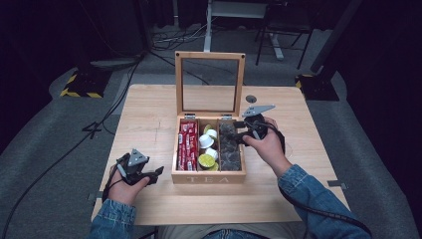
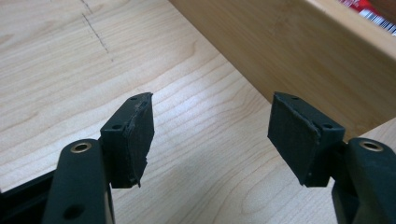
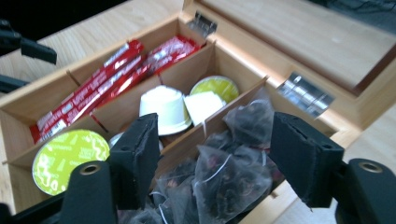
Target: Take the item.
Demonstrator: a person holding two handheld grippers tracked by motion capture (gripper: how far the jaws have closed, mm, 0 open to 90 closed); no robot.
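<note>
A wooden tea box marked TEA stands in the middle of the table with its glass lid raised. Red stick packets fill its left compartment, white and lime-topped capsules the middle one, and dark mesh tea bags the right one. My right gripper hovers open over the right compartment; in the right gripper view several tea bags lie below and between its jaws, untouched. My left gripper rests open on the table left of the box, with bare wood between its pads and the box wall just ahead.
The wooden table has free room to the left and right of the box. A small round grommet sits near the far edge. Cables and black-and-yellow stand feet lie on the grey floor behind.
</note>
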